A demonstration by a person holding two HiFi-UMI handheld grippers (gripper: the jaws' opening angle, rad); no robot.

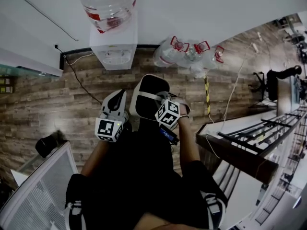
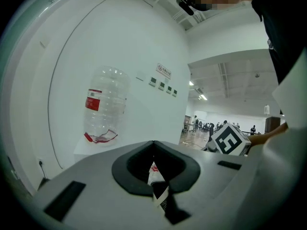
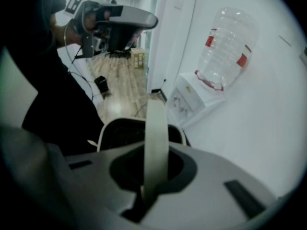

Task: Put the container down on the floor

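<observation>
The container [image 1: 142, 96] is a white bin with a dark inside, hanging by its pale strap handle [image 1: 154, 96] above the wooden floor in front of the person's legs. My right gripper [image 1: 162, 101] is shut on that handle; in the right gripper view the strap [image 3: 156, 138] runs up between the jaws with the bin's rim [image 3: 125, 124] below. My left gripper [image 1: 114, 104] hangs just left of the bin, jaws together and holding nothing. It shows in the right gripper view too, as the left gripper [image 3: 140, 20] at upper left.
A water dispenser [image 1: 114, 51] with a clear bottle [image 2: 106, 104] on top stands against the white wall ahead. Several empty bottles [image 1: 191, 54] lie on the floor to its right. A desk [image 1: 240, 150] is at right, a white partition [image 1: 41, 190] at lower left.
</observation>
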